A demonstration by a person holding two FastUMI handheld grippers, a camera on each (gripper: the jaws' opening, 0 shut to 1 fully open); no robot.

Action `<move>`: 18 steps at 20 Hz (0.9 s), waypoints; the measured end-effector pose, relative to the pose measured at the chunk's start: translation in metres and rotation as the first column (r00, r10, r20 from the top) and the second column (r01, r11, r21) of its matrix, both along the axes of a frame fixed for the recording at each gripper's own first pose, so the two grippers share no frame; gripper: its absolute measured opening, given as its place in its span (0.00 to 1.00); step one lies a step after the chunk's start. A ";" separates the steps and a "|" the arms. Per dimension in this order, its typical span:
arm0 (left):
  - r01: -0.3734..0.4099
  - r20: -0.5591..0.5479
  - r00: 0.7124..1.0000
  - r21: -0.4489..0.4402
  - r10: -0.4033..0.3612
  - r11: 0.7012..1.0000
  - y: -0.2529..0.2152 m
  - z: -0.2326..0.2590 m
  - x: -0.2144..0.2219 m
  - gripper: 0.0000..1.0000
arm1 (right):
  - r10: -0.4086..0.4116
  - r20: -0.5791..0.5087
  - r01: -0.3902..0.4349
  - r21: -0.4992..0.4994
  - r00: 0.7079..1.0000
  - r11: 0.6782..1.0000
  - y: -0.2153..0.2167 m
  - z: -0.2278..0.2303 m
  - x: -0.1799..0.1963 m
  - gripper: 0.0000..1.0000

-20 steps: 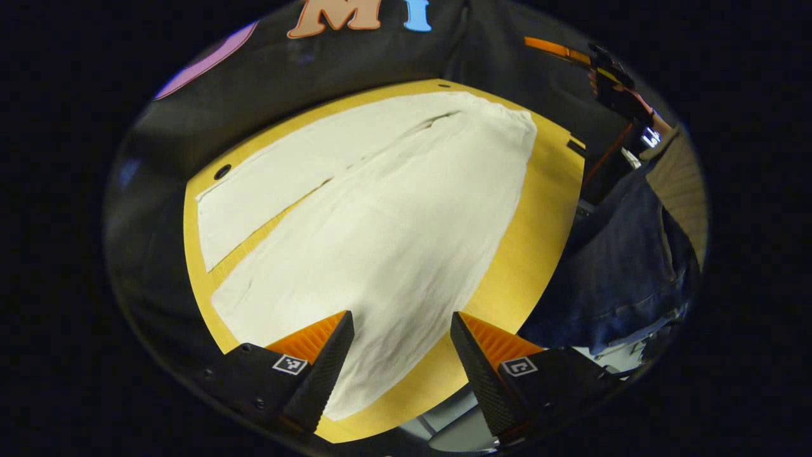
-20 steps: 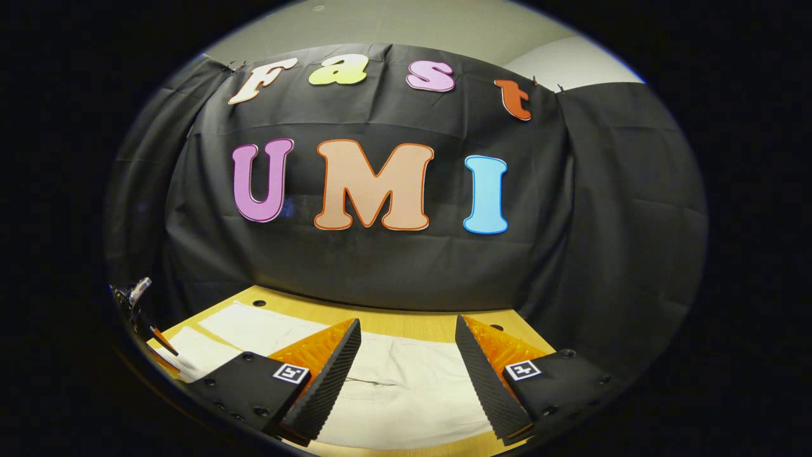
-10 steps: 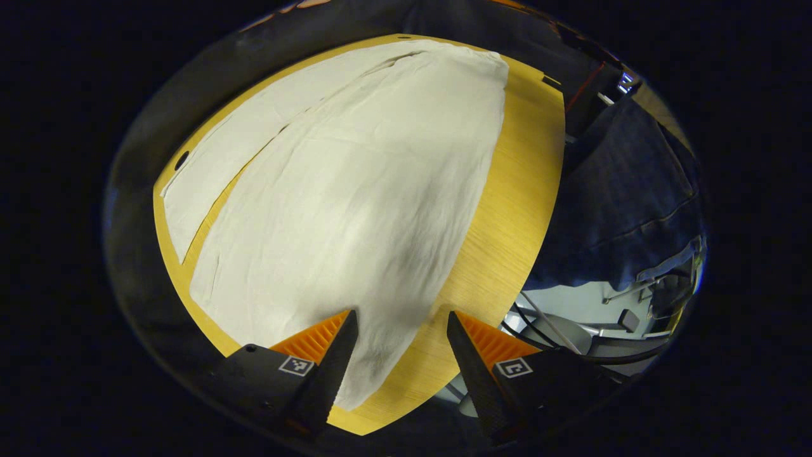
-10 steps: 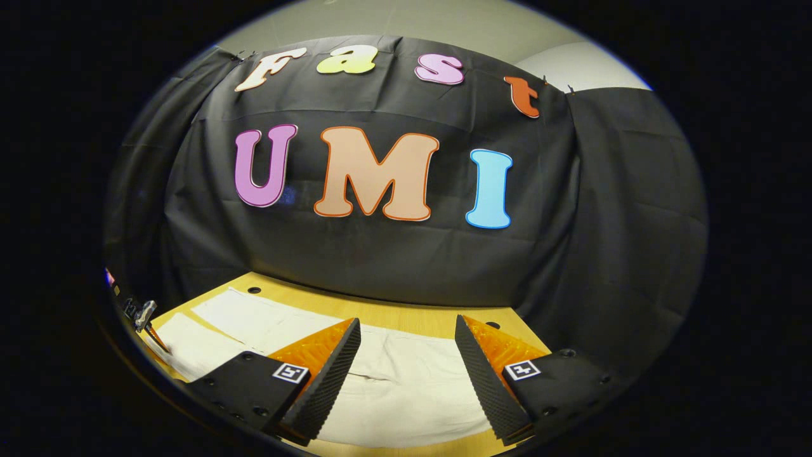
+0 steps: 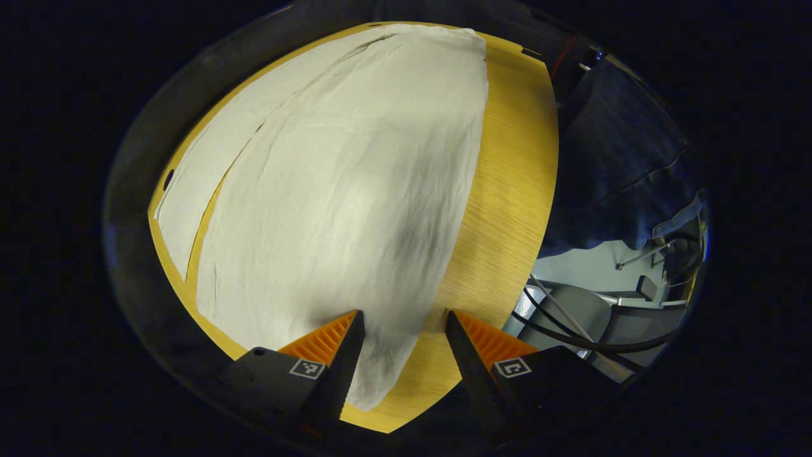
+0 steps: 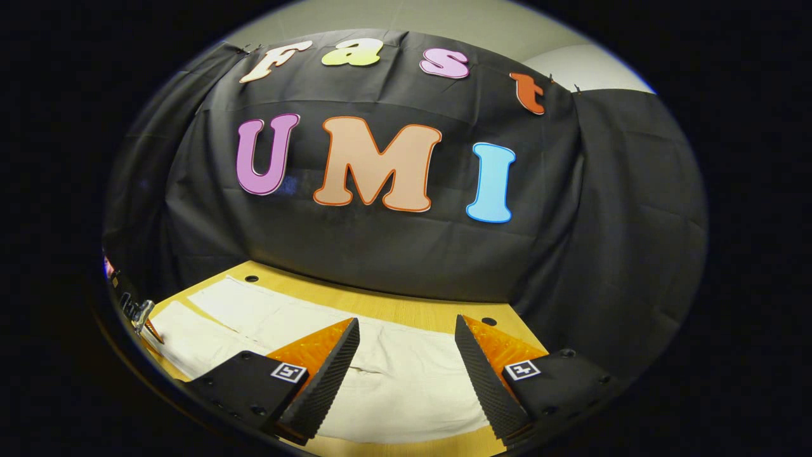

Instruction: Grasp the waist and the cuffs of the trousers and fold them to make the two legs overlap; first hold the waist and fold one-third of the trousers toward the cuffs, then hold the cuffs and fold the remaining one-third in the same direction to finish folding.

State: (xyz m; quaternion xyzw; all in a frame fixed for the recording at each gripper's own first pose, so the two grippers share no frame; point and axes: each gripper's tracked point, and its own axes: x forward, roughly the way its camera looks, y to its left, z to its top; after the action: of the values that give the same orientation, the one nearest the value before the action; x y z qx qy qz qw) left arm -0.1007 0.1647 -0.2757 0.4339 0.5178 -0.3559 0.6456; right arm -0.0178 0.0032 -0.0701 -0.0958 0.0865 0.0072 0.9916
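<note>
White trousers (image 5: 342, 190) lie flat on a yellow wooden table (image 5: 507, 190), the two legs spread slightly apart with a narrow strip of table between them. In the left gripper view my left gripper (image 5: 401, 327) hangs open just above the near leg's cuff corner, fingers on either side of its edge. The right gripper view shows my right gripper (image 6: 406, 333) open above the waist end of the trousers (image 6: 406, 387), well off the cloth. The left gripper (image 6: 141, 314) appears small at the far left of that view.
A person in dark blue clothing (image 5: 622, 158) stands at the table's right edge in the left gripper view. Cables and grey floor (image 5: 571, 311) lie beyond the table corner. Small holes (image 6: 488, 322) sit near the table's back edge by the black cloth wall.
The left gripper has dropped and tilted toward the near cuff corner, the trousers growing larger in its view. The right gripper has tilted down slightly, revealing more of the table and trousers.
</note>
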 end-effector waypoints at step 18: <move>-0.063 0.047 0.997 0.035 0.061 0.997 0.003 0.004 0.028 0.03 | 0.332 -0.315 -0.385 -0.125 0.889 0.914 0.021 -0.101 0.002 0.98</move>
State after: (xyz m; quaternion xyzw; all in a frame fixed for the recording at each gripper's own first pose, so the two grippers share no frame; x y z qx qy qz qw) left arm -0.0728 0.1674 -0.2718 0.4375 0.5223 -0.3162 0.6601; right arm -0.0161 0.0244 -0.1710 -0.1993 0.2104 0.1967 0.9367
